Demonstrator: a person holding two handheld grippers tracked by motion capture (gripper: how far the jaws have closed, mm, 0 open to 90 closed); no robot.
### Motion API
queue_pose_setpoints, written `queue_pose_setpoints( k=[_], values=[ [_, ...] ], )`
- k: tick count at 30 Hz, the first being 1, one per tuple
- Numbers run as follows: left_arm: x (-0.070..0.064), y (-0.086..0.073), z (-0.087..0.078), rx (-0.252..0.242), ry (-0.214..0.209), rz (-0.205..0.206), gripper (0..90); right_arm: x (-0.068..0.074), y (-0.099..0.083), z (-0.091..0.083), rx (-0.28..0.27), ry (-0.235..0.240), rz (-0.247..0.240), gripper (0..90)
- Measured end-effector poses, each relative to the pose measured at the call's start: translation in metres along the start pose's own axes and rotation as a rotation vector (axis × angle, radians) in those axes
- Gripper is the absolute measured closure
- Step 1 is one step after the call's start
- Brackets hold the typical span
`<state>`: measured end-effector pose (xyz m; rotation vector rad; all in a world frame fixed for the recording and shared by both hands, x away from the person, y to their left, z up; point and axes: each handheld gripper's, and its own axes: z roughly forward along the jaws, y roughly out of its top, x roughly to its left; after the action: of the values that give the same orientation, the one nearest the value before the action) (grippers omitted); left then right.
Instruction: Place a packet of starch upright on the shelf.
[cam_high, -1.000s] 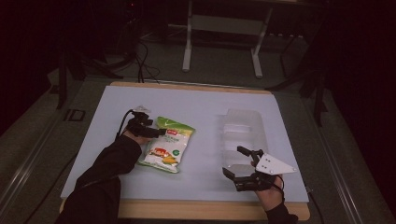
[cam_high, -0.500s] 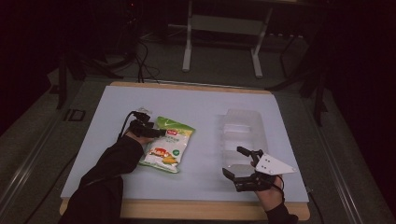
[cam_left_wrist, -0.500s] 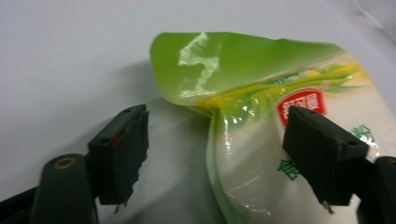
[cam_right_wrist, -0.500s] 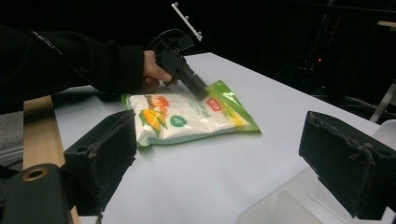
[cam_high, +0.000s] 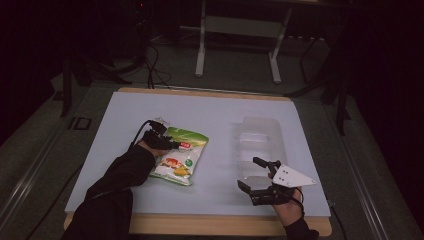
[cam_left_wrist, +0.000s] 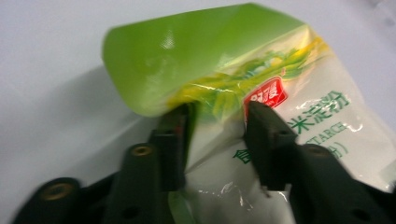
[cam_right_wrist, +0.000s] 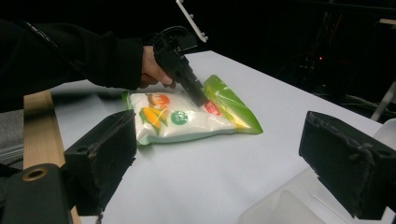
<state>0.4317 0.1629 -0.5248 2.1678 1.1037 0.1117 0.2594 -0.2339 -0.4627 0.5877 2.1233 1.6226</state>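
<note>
A bag of corn starch (cam_high: 180, 156), green at the top and white below, lies left of centre on the white table. My left gripper (cam_high: 170, 144) is at its upper left corner. In the left gripper view, its jaws pinch a crinkled ridge of the bag (cam_left_wrist: 299, 112) just below the green top, which curls upward. My right gripper (cam_high: 248, 172) hovers low near the front right edge, open and holding nothing. In the right gripper view, the bag (cam_right_wrist: 187, 116) lies ahead between its jaws, with the other hand's gripper (cam_right_wrist: 198, 100) pressed on it.
A clear plastic container (cam_high: 260, 142) sits on the table just beyond the right gripper, and its rim (cam_right_wrist: 280, 205) shows in the right gripper view. The table's wooden front edge (cam_high: 200, 225) is near both hands. A metal stand (cam_high: 237, 45) rises behind the table.
My left gripper has shifted slightly right onto the bag's top and closed on it. The right gripper has stayed still and open.
</note>
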Motion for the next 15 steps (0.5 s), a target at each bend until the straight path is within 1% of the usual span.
queue_pose_setpoints(
  k=[2,3,4,5,6,7,9,11,12,15],
  values=[
    [-0.0024,0.0013,0.0001,0.015,0.030,0.019,69.2,-0.0002,-0.0001,0.0002,0.001,0.002,0.003,11.0],
    [-0.0038,0.0012,0.0003,0.019,0.047,0.037,74.4,-0.0003,-0.0002,0.0003,0.002,0.002,0.005,11.0],
    [-0.0038,0.0012,0.0003,0.019,0.047,0.037,78.0,-0.0003,-0.0002,0.0003,0.002,0.002,0.005,11.0],
    [-0.0038,0.0012,0.0003,0.019,0.047,0.037,78.0,-0.0004,-0.0001,0.0004,0.001,0.001,0.003,11.0],
    [-0.0082,-0.0010,0.0004,0.003,0.066,0.062,80.9,-0.0003,0.0001,0.0000,-0.002,0.000,0.002,11.0],
    [-0.0091,-0.0014,-0.0004,-0.002,0.068,0.067,82.6,-0.0002,0.0003,-0.0004,-0.001,-0.001,0.000,11.0],
    [-0.0087,-0.0026,-0.0013,-0.016,0.064,0.069,84.2,-0.0003,0.0005,-0.0007,-0.002,-0.001,0.002,11.0],
    [-0.0087,-0.0026,-0.0013,-0.016,0.064,0.069,84.6,-0.0004,0.0004,-0.0008,-0.002,-0.002,0.003,11.0],
    [-0.0078,-0.0029,-0.0035,-0.036,0.052,0.059,85.1,-0.0006,0.0003,-0.0010,-0.003,-0.001,0.004,11.0],
    [-0.0108,0.0001,-0.0070,-0.051,0.056,0.077,85.6,-0.0012,0.0000,-0.0008,-0.005,-0.002,0.005,11.2]
  ],
)
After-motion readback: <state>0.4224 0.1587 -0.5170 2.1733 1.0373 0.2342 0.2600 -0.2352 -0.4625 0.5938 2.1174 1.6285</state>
